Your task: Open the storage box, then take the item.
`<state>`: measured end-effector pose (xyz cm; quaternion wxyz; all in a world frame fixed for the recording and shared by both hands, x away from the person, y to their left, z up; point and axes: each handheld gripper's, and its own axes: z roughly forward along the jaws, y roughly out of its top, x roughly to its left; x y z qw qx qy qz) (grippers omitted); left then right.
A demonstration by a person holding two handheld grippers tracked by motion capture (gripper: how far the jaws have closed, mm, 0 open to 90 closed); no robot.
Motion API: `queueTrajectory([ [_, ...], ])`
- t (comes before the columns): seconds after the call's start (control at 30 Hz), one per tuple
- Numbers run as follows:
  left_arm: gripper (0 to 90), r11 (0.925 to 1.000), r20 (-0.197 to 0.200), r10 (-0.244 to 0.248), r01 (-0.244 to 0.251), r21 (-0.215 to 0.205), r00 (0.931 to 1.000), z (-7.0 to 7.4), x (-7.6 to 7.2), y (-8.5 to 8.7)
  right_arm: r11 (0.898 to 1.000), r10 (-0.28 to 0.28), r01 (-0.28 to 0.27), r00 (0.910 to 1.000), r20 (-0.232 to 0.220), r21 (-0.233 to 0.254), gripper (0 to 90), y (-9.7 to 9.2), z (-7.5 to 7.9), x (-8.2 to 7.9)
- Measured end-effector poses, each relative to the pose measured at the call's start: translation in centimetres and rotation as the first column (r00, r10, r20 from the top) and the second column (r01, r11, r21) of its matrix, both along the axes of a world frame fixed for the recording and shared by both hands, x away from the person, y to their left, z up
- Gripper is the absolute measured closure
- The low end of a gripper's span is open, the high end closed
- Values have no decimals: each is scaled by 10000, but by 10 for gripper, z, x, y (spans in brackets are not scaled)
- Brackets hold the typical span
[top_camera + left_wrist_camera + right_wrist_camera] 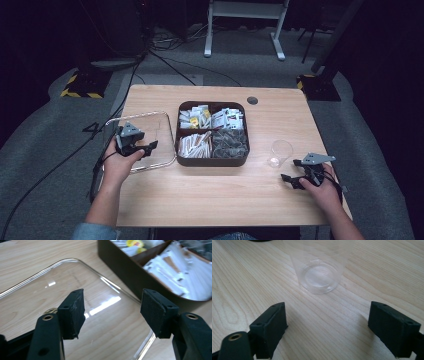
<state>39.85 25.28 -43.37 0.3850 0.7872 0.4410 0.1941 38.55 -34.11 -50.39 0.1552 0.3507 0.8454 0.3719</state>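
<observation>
Clear lid (142, 142) lies flat on the worktop (215, 200), directly under and ahead of your left claw (146, 148), with its right edge just beside the dark compartment box (212, 161). In the left claw view the lid (75, 282) spreads beneath both pads (75, 312), which stand apart with nothing between them; the pads do not press on the lid. No writing can be read anywhere: the packets in the box (172, 272) are white, some with a yellow patch, but their print is too blurred to make out, and neither lid nor cup carries a legible mark.

Your left hand (117, 167) comes in from the bottom left, wrist over the lid's near edge, the claw pointing right toward the box.

Your right hand (325, 192) rests near the worktop's right edge, with the right claw (290, 170) aimed left and slightly away from you. Its jaws are spread wide and empty. Clear plastic cup (280, 152) stands upright just ahead of that claw, apart from it; in the right claw view the cup (319, 272) sits beyond the gap between the pads, untouched.
</observation>
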Motion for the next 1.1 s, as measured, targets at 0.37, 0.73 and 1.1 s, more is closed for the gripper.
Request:
queueTrajectory([
  [0.37,369,9905,-16,-1364,1363,-180,9907,-13,-35,-35,9999,-103,103,9999,-19,-25,152,1,0,-3],
  [0.73,370,9675,-393,-2436,2456,608,9691,-40,-45,-72,9985,162,-200,9971,-738,-507,235,6,10,-11],
  [1.1,371,9548,-1379,-2726,2854,831,9522,-62,-41,-78,9846,1528,-1341,9720,-1786,1123,303,35,28,-25],
])
